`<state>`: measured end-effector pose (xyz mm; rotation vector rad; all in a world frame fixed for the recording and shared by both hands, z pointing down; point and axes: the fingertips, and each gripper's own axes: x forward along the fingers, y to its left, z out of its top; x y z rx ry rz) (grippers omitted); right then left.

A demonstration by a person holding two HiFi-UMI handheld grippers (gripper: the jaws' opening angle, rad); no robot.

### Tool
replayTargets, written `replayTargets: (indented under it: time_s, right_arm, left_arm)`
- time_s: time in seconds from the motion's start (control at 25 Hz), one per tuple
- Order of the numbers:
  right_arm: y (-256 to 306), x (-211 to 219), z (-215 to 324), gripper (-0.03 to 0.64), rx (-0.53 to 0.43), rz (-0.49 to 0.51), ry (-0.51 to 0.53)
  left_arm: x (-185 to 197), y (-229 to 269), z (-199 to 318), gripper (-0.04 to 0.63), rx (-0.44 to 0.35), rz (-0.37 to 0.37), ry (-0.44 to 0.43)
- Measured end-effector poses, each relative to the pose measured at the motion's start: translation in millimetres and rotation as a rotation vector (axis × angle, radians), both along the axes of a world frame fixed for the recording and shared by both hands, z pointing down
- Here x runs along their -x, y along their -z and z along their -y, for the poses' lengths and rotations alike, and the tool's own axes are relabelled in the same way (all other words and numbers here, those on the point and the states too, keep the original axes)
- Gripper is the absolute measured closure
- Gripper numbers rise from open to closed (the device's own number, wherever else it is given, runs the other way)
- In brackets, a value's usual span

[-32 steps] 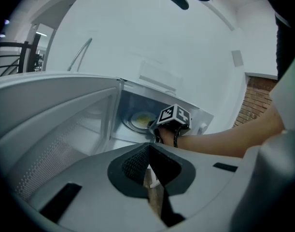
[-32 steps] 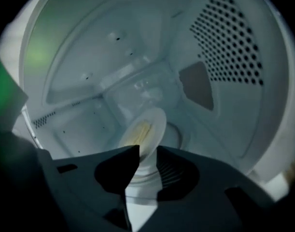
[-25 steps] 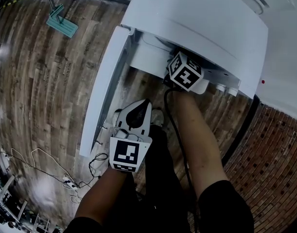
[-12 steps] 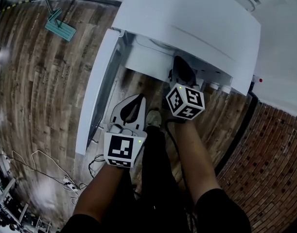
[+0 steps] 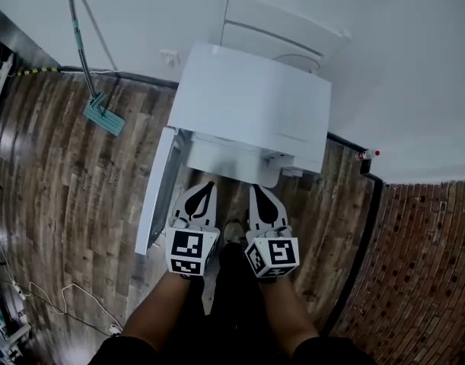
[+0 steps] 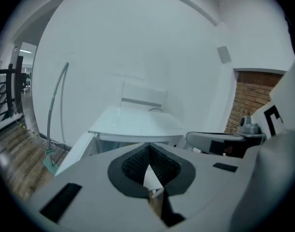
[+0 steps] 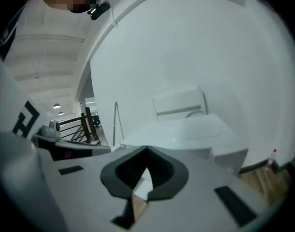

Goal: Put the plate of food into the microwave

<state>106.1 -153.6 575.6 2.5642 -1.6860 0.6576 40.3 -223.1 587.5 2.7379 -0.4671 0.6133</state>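
Observation:
The white microwave (image 5: pixel 251 101) stands in front of me with its door (image 5: pixel 157 192) swung open to the left. Its top hides the cavity, so I cannot make out the plate of food. Both grippers hover side by side just short of the microwave's front. My left gripper (image 5: pixel 204 187) is shut with nothing between its jaws, and my right gripper (image 5: pixel 256 192) is shut and empty too. The left gripper view shows the microwave (image 6: pixel 137 124) and its open door (image 6: pixel 75 151) beyond the closed tips (image 6: pixel 148 151). The right gripper view shows the microwave (image 7: pixel 186 129) past its own closed tips (image 7: pixel 146 153).
A mop (image 5: pixel 103 112) leans on the white wall at the left. A white panel (image 5: pixel 281 29) stands behind the microwave. Cables (image 5: pixel 49 295) lie on the wood floor at lower left. Brickwork (image 5: pixel 422 280) fills the right side, with a small red-topped thing (image 5: pixel 367 155) at its edge.
My right gripper has come back out of the microwave's opening and shut. It now sits beside the left gripper. The head view has drawn back, so the whole microwave shows.

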Motion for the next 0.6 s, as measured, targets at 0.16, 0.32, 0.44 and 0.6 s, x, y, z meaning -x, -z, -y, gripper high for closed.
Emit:
replayTargets:
  time_s: [0.16,0.32,0.44,0.6]
  right_arm:
    - [101,3,-9,0.604,-0.064,-0.016,-0.028]
    - [204,-1,-4,0.604,-0.143,-0.089,-0.04]
    - [266,2,-2,0.604,-0.179,-0.132,-0.063]
    - [322,7,11,0.604,-0.196,-0.149,-0.037]
  left_arm:
    - [-13,93,-1,0.597,-0.034,-0.049,0.016]
    - [-27,190,-2,0.597,-0.119,-0.112,-0.025]
    - [-26,251,-2,0.597,-0.149,-0.14,-0.076]
    - [-21,314,4,0.597,-0.205,-0.15,-0.098]
